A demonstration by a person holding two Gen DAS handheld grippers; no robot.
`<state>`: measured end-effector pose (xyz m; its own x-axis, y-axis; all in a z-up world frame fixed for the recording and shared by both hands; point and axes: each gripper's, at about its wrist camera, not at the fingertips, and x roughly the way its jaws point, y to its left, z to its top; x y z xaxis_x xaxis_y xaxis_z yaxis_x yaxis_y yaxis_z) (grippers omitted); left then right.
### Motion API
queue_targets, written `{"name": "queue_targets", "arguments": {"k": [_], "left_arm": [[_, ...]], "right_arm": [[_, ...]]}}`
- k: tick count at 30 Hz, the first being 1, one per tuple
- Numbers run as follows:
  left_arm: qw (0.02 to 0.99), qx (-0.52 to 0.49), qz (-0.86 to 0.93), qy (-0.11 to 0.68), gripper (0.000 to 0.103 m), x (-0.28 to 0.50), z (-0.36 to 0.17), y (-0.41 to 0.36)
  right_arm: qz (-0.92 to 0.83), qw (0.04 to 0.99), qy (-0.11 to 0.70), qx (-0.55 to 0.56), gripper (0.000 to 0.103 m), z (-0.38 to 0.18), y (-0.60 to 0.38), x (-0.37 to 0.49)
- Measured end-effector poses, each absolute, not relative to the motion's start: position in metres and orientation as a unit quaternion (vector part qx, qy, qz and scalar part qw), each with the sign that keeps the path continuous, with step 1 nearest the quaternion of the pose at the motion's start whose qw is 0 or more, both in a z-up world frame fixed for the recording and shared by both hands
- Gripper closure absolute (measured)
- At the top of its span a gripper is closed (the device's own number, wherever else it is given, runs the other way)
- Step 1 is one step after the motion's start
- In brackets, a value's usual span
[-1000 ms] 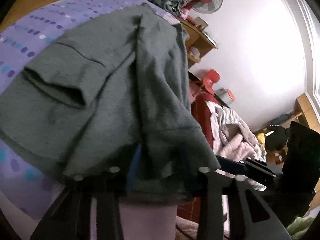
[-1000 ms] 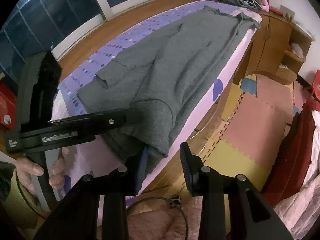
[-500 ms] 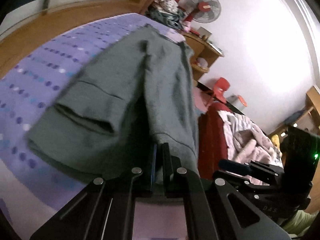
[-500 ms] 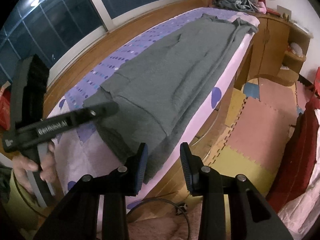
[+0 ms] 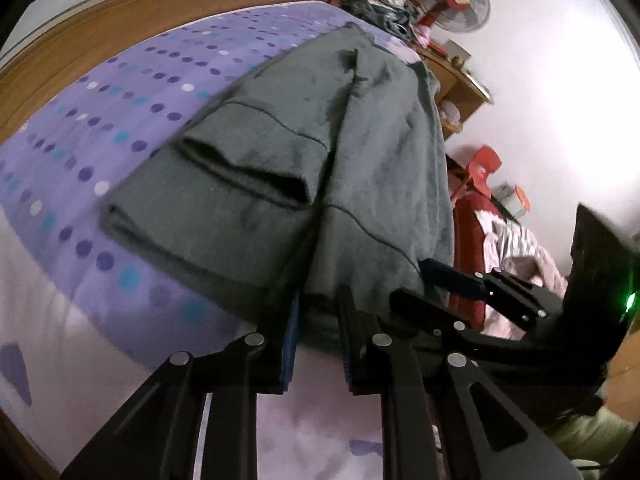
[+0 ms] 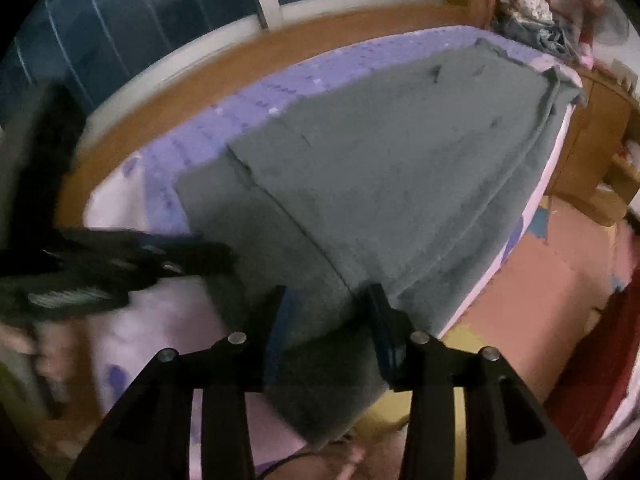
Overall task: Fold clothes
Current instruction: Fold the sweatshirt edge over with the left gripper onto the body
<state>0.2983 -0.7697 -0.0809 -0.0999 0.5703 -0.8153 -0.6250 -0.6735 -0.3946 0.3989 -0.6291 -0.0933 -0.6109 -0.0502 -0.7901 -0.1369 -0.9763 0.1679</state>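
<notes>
Through my left camera, the grey garment [image 5: 312, 168] lies spread on the purple dotted bed [image 5: 120, 112], its near hem between my left tongs [image 5: 318, 344], whose narrow jaws are opening. Through my right camera, my right tongs [image 6: 330, 332] straddle the garment's near corner at the bed edge, jaws widening; I cannot tell if they pinch it.

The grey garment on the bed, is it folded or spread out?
Partly folded: the grey garment has a sleeve doubled over its body, the rest lying long across the bed.

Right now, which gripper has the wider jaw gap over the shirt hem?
The right gripper: its jaws, still opening, straddle a broad stretch of the grey shirt. The left gripper, also opening, shows a narrower gap with hem cloth between its fingers.
</notes>
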Motion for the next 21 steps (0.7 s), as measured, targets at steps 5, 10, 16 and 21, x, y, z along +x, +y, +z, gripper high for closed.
{"name": "queue_targets", "arguments": {"k": [5,10,16,21], "left_arm": [[0.397,-0.519,0.757,0.024,0.072,0.309,-0.064,-0.771],[0.39,-0.502,0.771,0.025,0.07,0.314,-0.049,-0.736],[0.387,-0.499,0.775,0.002,0.069,0.309,-0.043,-0.663],[0.381,-0.5,0.778,-0.012,0.069,0.306,-0.046,-0.592]], "right_arm": [[0.891,-0.017,0.101,-0.442,0.063,-0.083,-0.617,0.411],[0.896,-0.001,0.146,-0.42,0.063,-0.072,-0.562,0.415],[0.898,0.022,0.173,-0.404,0.063,-0.061,-0.47,0.415],[0.906,0.027,0.157,-0.393,0.063,-0.05,-0.393,0.413]]}}
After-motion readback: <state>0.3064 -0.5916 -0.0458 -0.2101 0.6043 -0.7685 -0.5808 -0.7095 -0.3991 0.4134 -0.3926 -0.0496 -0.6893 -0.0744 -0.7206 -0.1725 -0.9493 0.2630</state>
